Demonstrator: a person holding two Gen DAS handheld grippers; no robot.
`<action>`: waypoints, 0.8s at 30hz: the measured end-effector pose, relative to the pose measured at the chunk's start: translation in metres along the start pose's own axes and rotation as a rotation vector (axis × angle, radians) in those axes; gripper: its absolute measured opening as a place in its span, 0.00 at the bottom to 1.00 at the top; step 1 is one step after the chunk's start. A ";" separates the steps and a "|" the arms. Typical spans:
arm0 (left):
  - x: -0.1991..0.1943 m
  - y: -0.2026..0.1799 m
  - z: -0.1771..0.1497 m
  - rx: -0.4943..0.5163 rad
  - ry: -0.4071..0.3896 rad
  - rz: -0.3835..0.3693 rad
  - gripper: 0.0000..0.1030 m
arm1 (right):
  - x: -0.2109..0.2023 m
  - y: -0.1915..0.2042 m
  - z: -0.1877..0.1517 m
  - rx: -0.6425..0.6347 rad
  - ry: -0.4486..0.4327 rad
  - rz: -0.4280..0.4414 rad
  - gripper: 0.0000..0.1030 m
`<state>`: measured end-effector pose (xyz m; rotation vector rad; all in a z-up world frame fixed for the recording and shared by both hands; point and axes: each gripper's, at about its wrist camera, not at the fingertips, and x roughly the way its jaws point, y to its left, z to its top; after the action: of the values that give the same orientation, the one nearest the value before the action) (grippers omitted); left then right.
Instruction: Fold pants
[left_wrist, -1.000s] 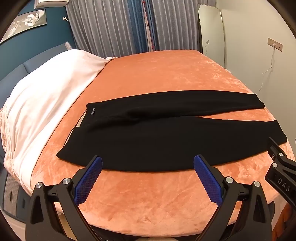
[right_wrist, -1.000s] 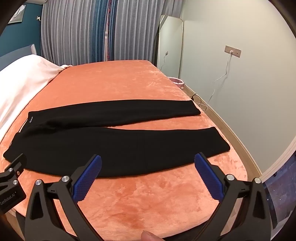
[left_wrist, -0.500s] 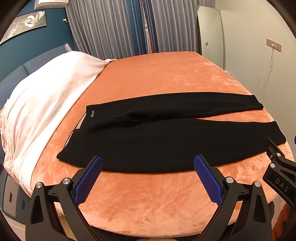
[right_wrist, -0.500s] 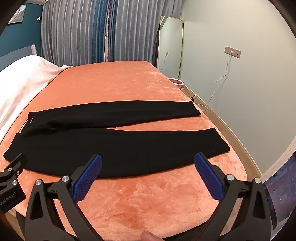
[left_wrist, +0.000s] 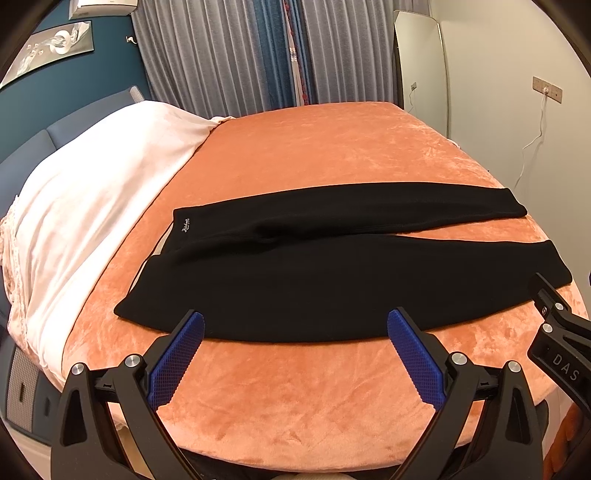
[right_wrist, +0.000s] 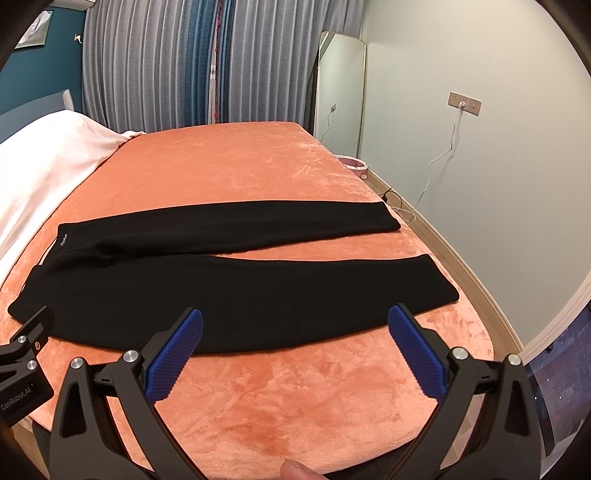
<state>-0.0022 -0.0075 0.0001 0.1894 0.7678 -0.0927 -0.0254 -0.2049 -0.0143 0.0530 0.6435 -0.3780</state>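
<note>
Pants: black pants (left_wrist: 332, 280) lying flat on the orange bed (left_wrist: 332, 155), waistband toward the white bedding (left_wrist: 92, 206), both legs running out toward the wall side — seen also in the right wrist view (right_wrist: 240, 288).

Layout: legs spread in a narrow V, touching near the crotch and apart at the cuffs; the near leg parallel to the bed's front edge, the far leg just behind it.

Left hand-held gripper: left hand-held gripper (left_wrist: 295, 323) hovering above the near edge of the cloth on the waist half, blue pads wide apart, nothing between them.

Right hand-held gripper: right hand-held gripper (right_wrist: 295, 321) hovering over the near edge on the cuff half, pads likewise spread wide and empty; a fingertip showing at the bottom edge of its view.

Done: pants laid out and smoothed, no bunching visible — apparently only the preparation.

Left: every fold, by the look of it. No leg brought over the other, no lengthwise halving, no fold from cuff to waist.

Likely next: pinching the near leg's edge at two places and carrying it over onto the far leg; a judgement only.

Risk: soft knit on plush bedding may drag and wrinkle instead of lifting cleanly.
</note>
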 end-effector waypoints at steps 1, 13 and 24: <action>0.000 0.000 0.000 0.000 0.000 0.001 0.95 | 0.000 0.000 0.000 0.000 0.001 0.003 0.96; -0.001 0.001 -0.002 0.001 0.002 0.000 0.95 | 0.000 0.000 -0.001 0.001 0.002 0.002 0.96; 0.000 0.001 -0.002 0.004 0.004 -0.001 0.95 | 0.002 -0.001 -0.004 0.002 0.007 0.011 0.96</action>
<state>-0.0035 -0.0063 -0.0007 0.1933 0.7721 -0.0946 -0.0272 -0.2056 -0.0188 0.0595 0.6496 -0.3677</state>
